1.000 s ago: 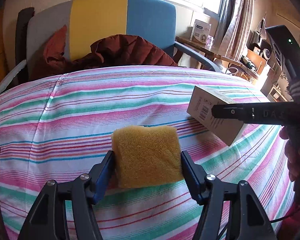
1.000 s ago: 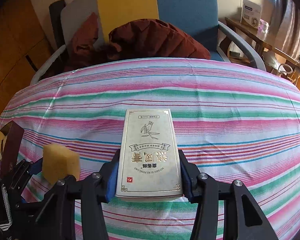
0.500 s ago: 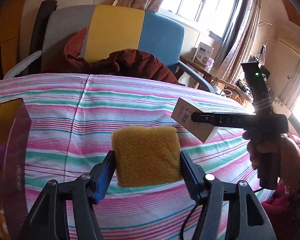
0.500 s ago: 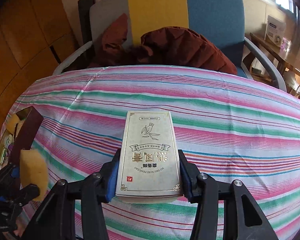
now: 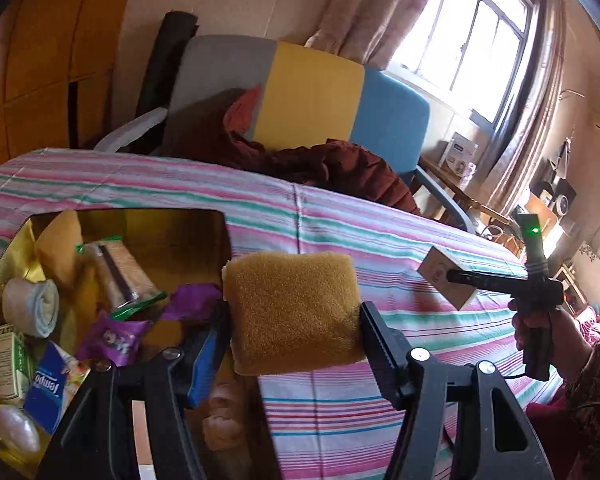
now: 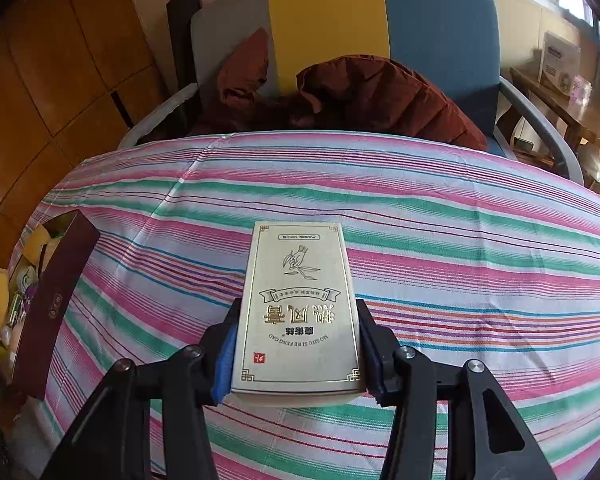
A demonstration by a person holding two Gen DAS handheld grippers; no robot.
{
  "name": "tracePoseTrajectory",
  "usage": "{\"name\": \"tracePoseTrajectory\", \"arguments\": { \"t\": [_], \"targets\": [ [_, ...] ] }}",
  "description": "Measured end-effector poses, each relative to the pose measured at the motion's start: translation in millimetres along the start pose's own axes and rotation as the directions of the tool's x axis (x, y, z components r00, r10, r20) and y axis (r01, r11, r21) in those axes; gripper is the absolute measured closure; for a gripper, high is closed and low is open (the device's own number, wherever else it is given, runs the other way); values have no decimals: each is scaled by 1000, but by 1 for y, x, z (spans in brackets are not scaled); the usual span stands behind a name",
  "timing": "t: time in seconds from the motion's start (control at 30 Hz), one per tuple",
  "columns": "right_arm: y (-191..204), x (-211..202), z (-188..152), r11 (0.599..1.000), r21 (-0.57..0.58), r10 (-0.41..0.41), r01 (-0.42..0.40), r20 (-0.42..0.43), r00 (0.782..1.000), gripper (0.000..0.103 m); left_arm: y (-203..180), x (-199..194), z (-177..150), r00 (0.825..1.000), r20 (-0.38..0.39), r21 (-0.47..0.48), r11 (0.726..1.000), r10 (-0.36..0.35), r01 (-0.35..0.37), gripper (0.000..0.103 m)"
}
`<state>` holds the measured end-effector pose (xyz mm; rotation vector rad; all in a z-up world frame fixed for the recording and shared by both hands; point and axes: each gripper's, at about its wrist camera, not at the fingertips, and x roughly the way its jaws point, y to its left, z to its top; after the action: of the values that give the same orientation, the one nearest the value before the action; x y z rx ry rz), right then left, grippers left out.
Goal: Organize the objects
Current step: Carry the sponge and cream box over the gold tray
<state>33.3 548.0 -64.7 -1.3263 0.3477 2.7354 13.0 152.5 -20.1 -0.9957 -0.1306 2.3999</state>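
While the box [image 5: 16, 240] at far left already holds a pile — a rolled cloth [image 5: 31, 306], a green-edged packet [image 5: 120, 276], purple wrappers [image 5: 116, 334], a tissue pack [image 5: 50, 386], a small carton [image 5: 8, 362], a pale soap-like lump [image 5: 18, 428] — sorting looks well along, not finished; left gripper [image 5: 294, 320] is clamped on the sponge [image 5: 292, 312], held in the air at the box's right edge, over its opening or just beside it, hard to tell which; judged next: drop it in; further right the striped cloth [image 5: 380, 248] shows nothing loose lying on it; right gripper [image 6: 296, 344] is clenched on the card box [image 6: 298, 312], flat, printed face up, above the cloth's middle, well apart from the box [image 6: 56, 300] seen at the left edge of the right wrist view; so two items left to go in, as far as visible; chair [image 6: 440, 32] with red jacket [image 6: 380, 96] behind, not part of the job.
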Motion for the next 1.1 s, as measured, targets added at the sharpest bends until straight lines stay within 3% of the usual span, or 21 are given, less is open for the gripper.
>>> {"name": "tracePoseTrajectory", "arguments": {
  "t": [0.17, 0.5, 0.6, 0.8, 1.1],
  "targets": [
    [8, -8, 2, 999, -31, 14, -13, 52, 999, 51, 40, 10, -5, 997, -67, -105, 994, 28, -35, 38],
    [33, -16, 1, 990, -121, 81, -67, 111, 991, 51, 65, 29, -19, 983, -172, -143, 985, 70, -95, 34],
    [38, -15, -1, 987, -139, 91, -76, 104, 990, 51, 62, 31, -21, 978, -183, -126, 985, 97, -121, 33],
    [41, -18, 0, 986, -134, 111, -96, 113, 987, 51, 57, 18, -23, 979, -134, -85, 982, 155, -167, 29],
    [93, -27, 1, 965, -201, 191, -169, 96, 977, 51, 66, 27, -22, 979, -188, -97, 991, 77, -97, 29]
  ]
}}
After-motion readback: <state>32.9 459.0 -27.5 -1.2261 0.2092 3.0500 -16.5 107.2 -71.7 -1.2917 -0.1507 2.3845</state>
